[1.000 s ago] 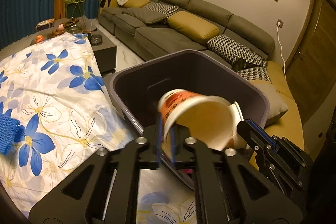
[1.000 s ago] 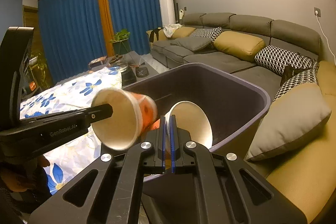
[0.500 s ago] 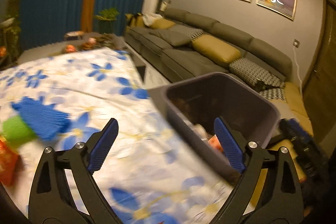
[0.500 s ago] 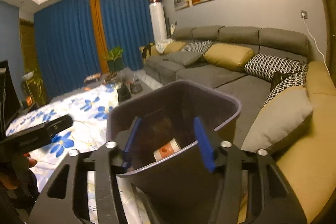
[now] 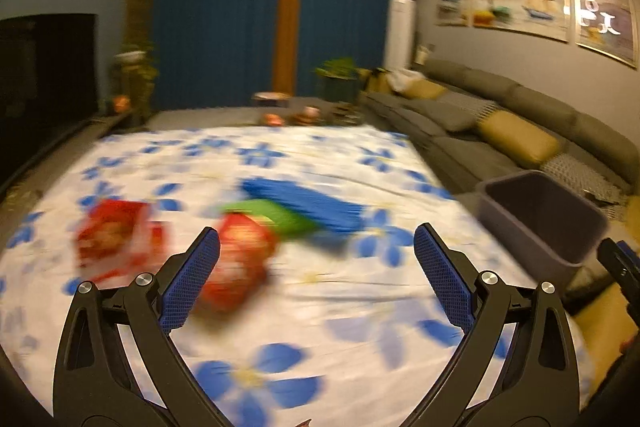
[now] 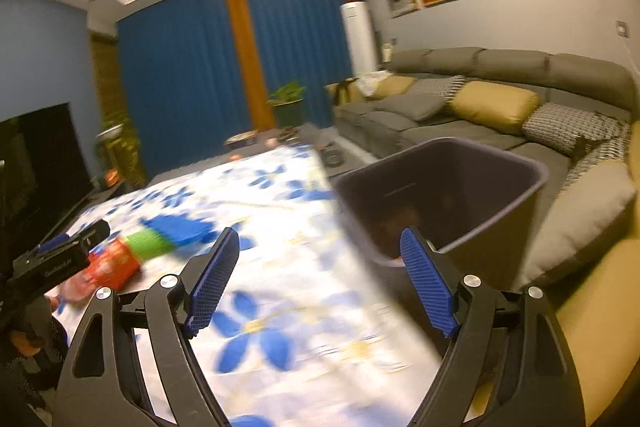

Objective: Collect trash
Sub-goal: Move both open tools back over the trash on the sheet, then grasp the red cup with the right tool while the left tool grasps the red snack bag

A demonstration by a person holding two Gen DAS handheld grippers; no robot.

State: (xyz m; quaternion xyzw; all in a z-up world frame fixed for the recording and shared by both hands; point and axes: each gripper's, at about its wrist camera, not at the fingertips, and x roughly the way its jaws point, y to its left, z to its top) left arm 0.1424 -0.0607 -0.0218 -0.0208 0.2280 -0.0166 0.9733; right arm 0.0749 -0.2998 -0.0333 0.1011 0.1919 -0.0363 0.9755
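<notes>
Both views are motion-blurred. My left gripper (image 5: 316, 281) is open and empty above the floral tablecloth (image 5: 280, 311). Ahead of it lie a red round wrapper (image 5: 240, 263), a red snack bag (image 5: 116, 239), a green piece (image 5: 276, 215) and a blue foam net (image 5: 312, 201). The dark trash bin (image 5: 548, 219) stands off the table's right edge. My right gripper (image 6: 320, 281) is open and empty, its right finger in front of the bin (image 6: 440, 195), which holds something reddish. The right wrist view also shows the red bag (image 6: 114, 265), green piece (image 6: 148, 243), blue net (image 6: 182, 227) and left gripper (image 6: 60, 255).
A grey sofa (image 6: 460, 107) with yellow and patterned cushions runs along the right wall behind the bin. A low table (image 5: 304, 113) with small items and a potted plant (image 5: 340, 75) sit beyond the tablecloth. A dark TV (image 5: 44, 75) is at left.
Both grippers opened and dropped their paper cups into the bin. Both then swung left, away from the bin toward the table; the left now faces the remaining trash.
</notes>
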